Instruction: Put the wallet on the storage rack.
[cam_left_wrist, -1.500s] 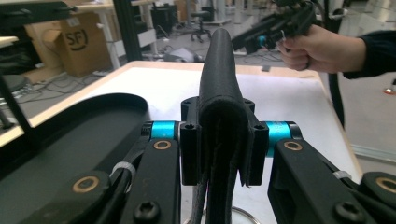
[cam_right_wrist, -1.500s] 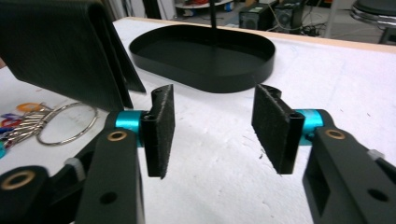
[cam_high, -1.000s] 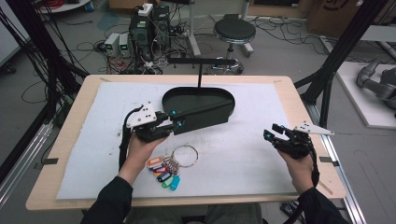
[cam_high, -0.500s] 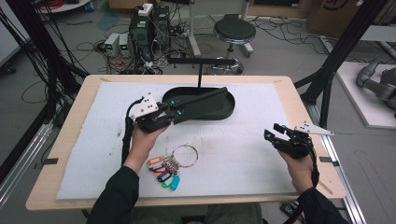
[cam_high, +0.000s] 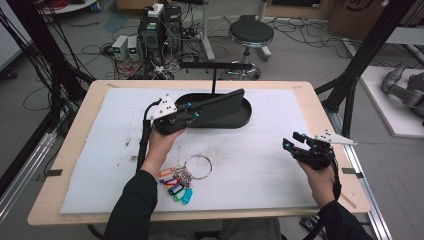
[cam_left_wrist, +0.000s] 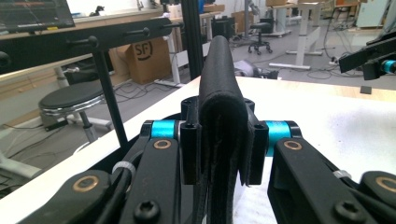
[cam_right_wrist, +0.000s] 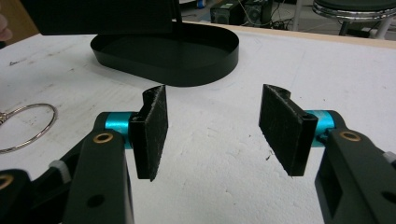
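**Wallet carried over the tray**

Near the bottom centre, the key ring with coloured tags (cam_high: 186, 176) lies on the white mat (cam_high: 260, 165). At lower right, the right gripper (cam_high: 291, 141) hangs open and empty. At centre left, the left gripper (cam_high: 192, 111) is clamped on a black folded wallet (cam_high: 220, 103), which has shifted up-frame and now overhangs the black oval tray (cam_high: 242, 117). Release appears to be next.

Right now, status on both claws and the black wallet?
Left claw shut on black wallet, over the black tray. Right claw open, empty. Key ring lies apart; nothing in the way.
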